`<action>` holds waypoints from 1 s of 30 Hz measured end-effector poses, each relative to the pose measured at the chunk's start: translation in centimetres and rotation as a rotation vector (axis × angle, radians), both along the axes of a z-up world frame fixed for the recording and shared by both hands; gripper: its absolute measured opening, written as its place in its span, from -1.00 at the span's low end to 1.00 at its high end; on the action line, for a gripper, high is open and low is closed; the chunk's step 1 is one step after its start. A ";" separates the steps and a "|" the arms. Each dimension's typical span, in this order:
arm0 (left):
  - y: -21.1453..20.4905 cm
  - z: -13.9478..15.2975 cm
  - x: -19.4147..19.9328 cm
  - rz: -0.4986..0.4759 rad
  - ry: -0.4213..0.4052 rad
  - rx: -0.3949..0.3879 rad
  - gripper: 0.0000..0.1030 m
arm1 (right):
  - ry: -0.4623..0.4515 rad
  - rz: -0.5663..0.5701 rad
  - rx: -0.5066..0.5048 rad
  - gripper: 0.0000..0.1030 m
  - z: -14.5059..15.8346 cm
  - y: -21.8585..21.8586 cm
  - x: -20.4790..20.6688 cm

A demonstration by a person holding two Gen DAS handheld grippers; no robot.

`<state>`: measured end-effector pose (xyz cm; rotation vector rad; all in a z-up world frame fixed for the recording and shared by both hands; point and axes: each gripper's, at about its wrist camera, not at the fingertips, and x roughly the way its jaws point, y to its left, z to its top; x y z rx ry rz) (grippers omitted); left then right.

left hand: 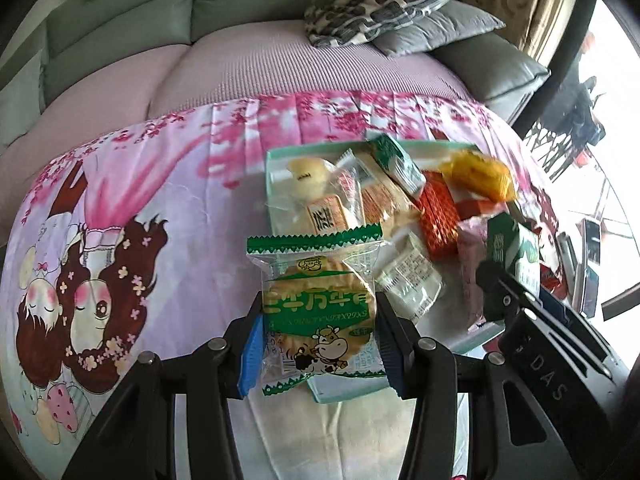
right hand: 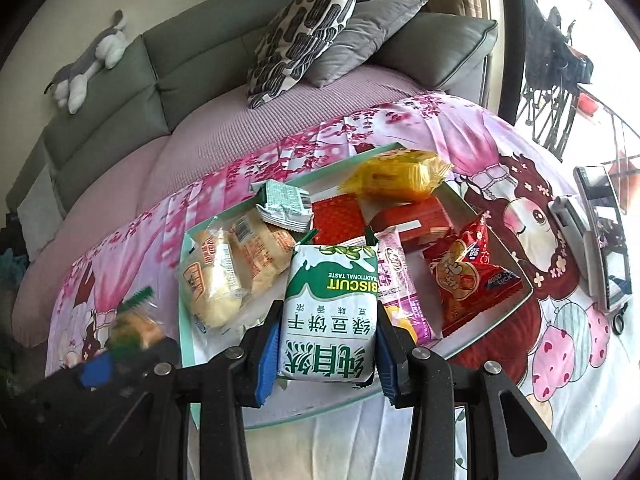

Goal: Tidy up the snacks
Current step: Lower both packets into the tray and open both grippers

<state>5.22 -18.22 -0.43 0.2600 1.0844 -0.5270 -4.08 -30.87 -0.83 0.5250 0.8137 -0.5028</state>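
Observation:
My left gripper [left hand: 318, 346] is shut on a clear, green-edged cracker packet with a cartoon cow [left hand: 320, 312], held above the near left corner of a pale green tray [left hand: 269, 158]. My right gripper [right hand: 326, 354] is shut on a green and white biscuit pack [right hand: 330, 316], held over the tray's [right hand: 188, 236] near side. The tray holds bread rolls [right hand: 236, 268], a small green packet [right hand: 286, 204], red boxes [right hand: 412, 218], a yellow packet [right hand: 396, 178], a pink bar [right hand: 396, 280] and a red bag [right hand: 466, 280]. The right gripper and its green pack [left hand: 510, 258] show blurred at the right of the left wrist view.
The tray lies on a pink cartoon-print cloth [left hand: 160, 184] spread over a table. Behind it is a grey-green sofa [right hand: 120, 92] with patterned and grey cushions [right hand: 304, 28] and a plush toy [right hand: 90, 64]. A phone on a stand [right hand: 604, 232] sits at the cloth's right edge.

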 end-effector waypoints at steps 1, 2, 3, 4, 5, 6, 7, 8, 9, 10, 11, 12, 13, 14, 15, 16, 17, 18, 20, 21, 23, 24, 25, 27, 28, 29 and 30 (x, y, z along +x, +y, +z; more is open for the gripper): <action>-0.1 -0.2 -0.1 -0.004 0.001 0.005 0.00 | 0.001 0.002 0.000 -0.16 -0.1 0.0 0.1; -0.3 -0.4 -0.2 -0.005 0.002 0.011 0.00 | 0.002 0.005 0.001 -0.16 -0.1 0.1 0.1; -0.4 -0.5 -0.2 -0.005 0.001 0.017 0.00 | 0.004 0.005 0.001 -0.16 -0.2 0.1 0.1; -0.4 -0.7 -0.1 -0.005 0.003 0.018 0.00 | 0.007 0.006 0.002 -0.16 -0.3 0.1 0.2; -0.4 -0.9 -0.1 -0.004 0.008 0.018 0.00 | 0.008 0.007 0.006 -0.16 -0.3 0.1 0.2; -0.4 -1.0 0.0 -0.002 0.014 0.018 0.00 | 0.009 0.008 0.009 -0.16 -0.4 0.0 0.2; -0.5 -1.2 0.1 -0.001 0.017 0.017 0.00 | 0.012 0.009 0.010 -0.16 -0.5 0.0 0.3; -0.5 -1.3 0.1 -0.001 0.017 0.019 0.00 | 0.014 0.009 0.012 -0.16 -0.7 -0.1 0.3; -0.5 -1.4 0.2 -0.001 0.017 0.020 0.00 | 0.017 0.010 0.014 -0.16 -0.8 -0.1 0.3; -0.6 -1.6 0.2 -0.001 0.017 0.022 0.00 | 0.020 0.010 0.017 -0.16 -0.9 -0.1 0.3; -0.6 -1.7 0.2 -0.003 0.018 0.023 0.00 | 0.023 0.009 0.018 -0.16 -1.0 -0.2 0.4; -0.8 -1.9 0.3 -0.003 0.019 0.024 0.00 | 0.027 0.009 0.019 -0.16 -1.1 -0.3 0.4; -0.9 -2.2 0.3 -0.002 0.022 0.027 0.00 | 0.028 0.009 0.020 -0.16 -1.1 -0.4 0.4; -1.1 -2.4 0.4 -0.001 0.023 0.029 0.00 | 0.030 0.010 0.024 -0.16 -1.2 -0.5 0.4; -1.2 -2.7 0.4 0.000 0.024 0.033 0.00 | 0.033 0.009 0.025 -0.16 -1.4 -0.6 0.5; -1.4 -3.0 0.4 -0.002 0.028 0.037 0.00 | 0.035 0.009 0.027 -0.16 -1.4 -0.6 0.5; -1.6 -3.3 0.5 -0.004 0.031 0.039 0.00 | 0.038 0.008 0.029 -0.16 -1.5 -0.7 0.5; -1.7 -3.5 0.5 -0.005 0.035 0.041 0.00 | 0.041 0.008 0.031 -0.16 -1.6 -0.8 0.5; -2.0 -3.9 0.5 -0.009 0.041 0.042 0.01 | 0.048 0.006 0.038 -0.16 -1.9 -1.0 0.6; -2.1 -4.0 0.5 -0.011 0.044 0.045 0.01 | 0.051 0.005 0.041 -0.16 -2.0 -1.1 0.6; -2.1 -4.1 0.4 -0.013 0.045 0.047 0.02 | 0.053 0.005 0.045 -0.16 -2.2 -1.1 0.5; -2.1 -4.1 0.4 -0.014 0.048 0.046 0.03 | 0.052 0.005 0.046 -0.16 -2.2 -1.2 0.5; -2.0 -4.0 0.4 -0.013 0.047 0.044 0.03 | 0.051 0.005 0.047 -0.16 -2.2 -1.2 0.5; -1.9 -3.8 0.3 -0.011 0.038 0.047 0.13 | 0.049 0.006 0.049 -0.16 -2.2 -1.2 0.5; -1.8 -3.7 0.3 -0.007 0.034 0.051 0.16 | 0.050 0.006 0.048 -0.16 -2.2 -1.2 0.5; -1.6 -3.6 0.4 0.000 0.036 0.050 0.17 | 0.051 0.006 0.049 -0.16 -2.2 -1.2 0.5; -1.4 -3.5 0.5 0.007 0.041 0.047 0.17 | 0.051 0.007 0.049 -0.16 -2.2 -1.2 0.5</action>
